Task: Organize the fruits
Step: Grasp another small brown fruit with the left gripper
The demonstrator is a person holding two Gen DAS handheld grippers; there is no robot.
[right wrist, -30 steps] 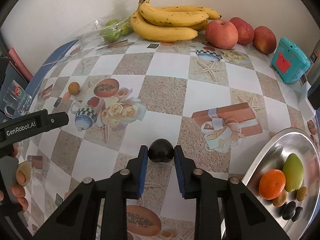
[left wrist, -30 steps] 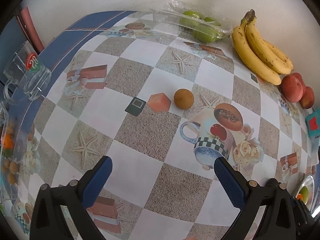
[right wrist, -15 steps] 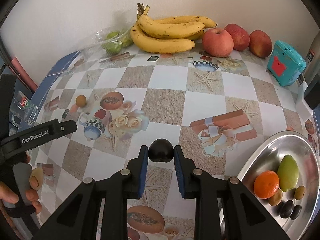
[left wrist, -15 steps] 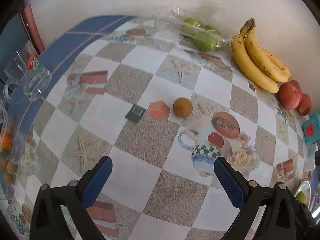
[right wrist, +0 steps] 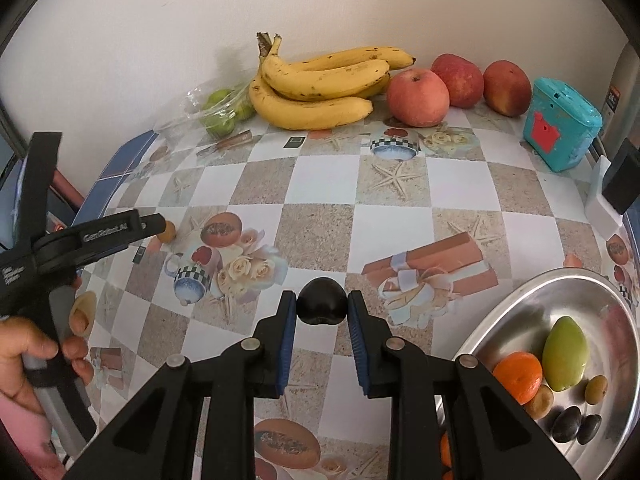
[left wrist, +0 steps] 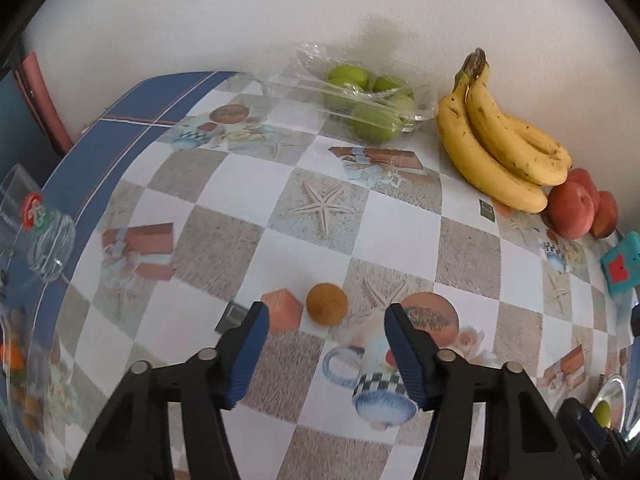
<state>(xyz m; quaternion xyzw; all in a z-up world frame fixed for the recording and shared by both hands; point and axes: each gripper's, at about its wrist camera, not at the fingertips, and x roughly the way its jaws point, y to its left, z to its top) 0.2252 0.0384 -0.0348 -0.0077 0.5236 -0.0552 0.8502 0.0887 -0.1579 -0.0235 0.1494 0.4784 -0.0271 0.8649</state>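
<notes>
On the left, my left gripper is closing, and the small brown fruit sits on the table just ahead of the fingertips, centred on the gap but not yet between the pads. It is round, so no axis matters; I judge only a short push forward is needed. To the right, my right gripper is clenched on the dark round fruit. The metal plate lies to its right, where that fruit should go.
</notes>
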